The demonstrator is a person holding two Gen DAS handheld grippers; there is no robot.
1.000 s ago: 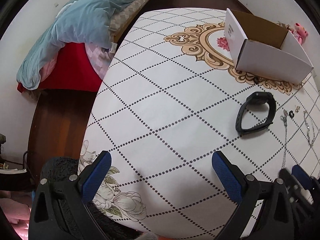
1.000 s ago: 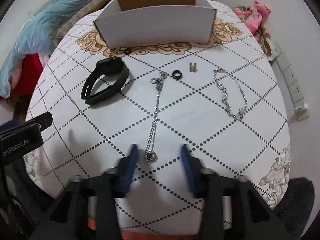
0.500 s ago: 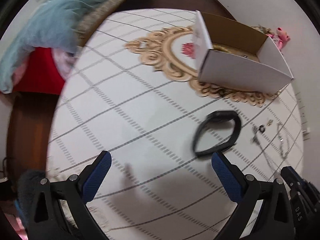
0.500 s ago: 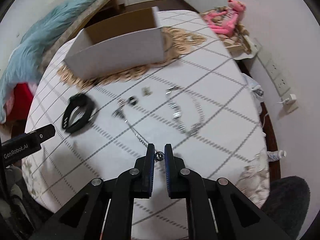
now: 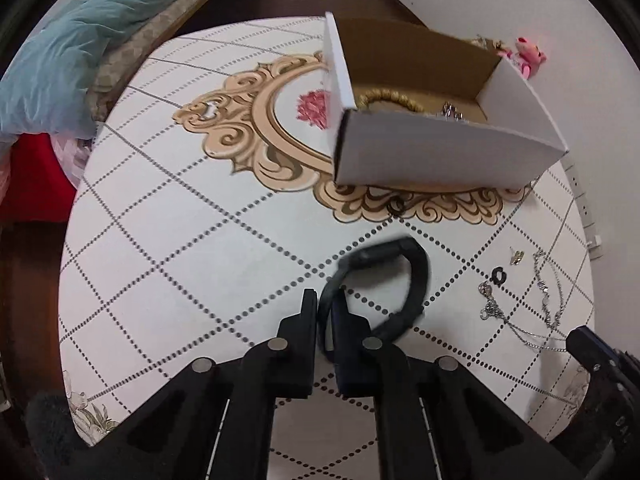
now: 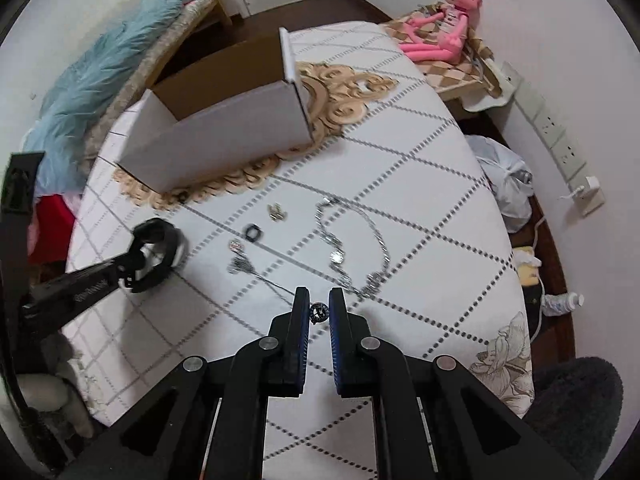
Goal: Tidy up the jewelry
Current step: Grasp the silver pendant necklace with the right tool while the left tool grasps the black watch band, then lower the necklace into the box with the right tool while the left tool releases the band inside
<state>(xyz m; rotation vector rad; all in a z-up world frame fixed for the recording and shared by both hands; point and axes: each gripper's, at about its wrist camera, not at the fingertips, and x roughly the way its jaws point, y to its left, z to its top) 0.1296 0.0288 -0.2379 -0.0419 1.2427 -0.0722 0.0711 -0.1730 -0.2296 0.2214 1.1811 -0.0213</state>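
My left gripper (image 5: 325, 300) is shut on the strap of a black watch band (image 5: 414, 280), which lies on the table; it also shows in the right wrist view (image 6: 160, 236). My right gripper (image 6: 319, 306) is shut on the round pendant (image 6: 319, 313) of a thin silver necklace (image 6: 256, 272) whose chain trails left. A silver bracelet (image 6: 352, 240), a black ring (image 6: 253, 232) and small earrings (image 6: 277, 212) lie on the table. The open white cardboard box (image 5: 440, 152) stands behind, with beads and jewelry inside.
The round table (image 5: 180, 240) has a white diamond-pattern cloth with a gold ornament. A bed with a blue duvet (image 5: 60, 60) is at the left. A pink plush toy (image 6: 444, 28), a power strip and a plastic bag are at the right.
My left gripper moved right and shut on the watch band. My right gripper shut on the necklace pendant and has stayed shut on it.
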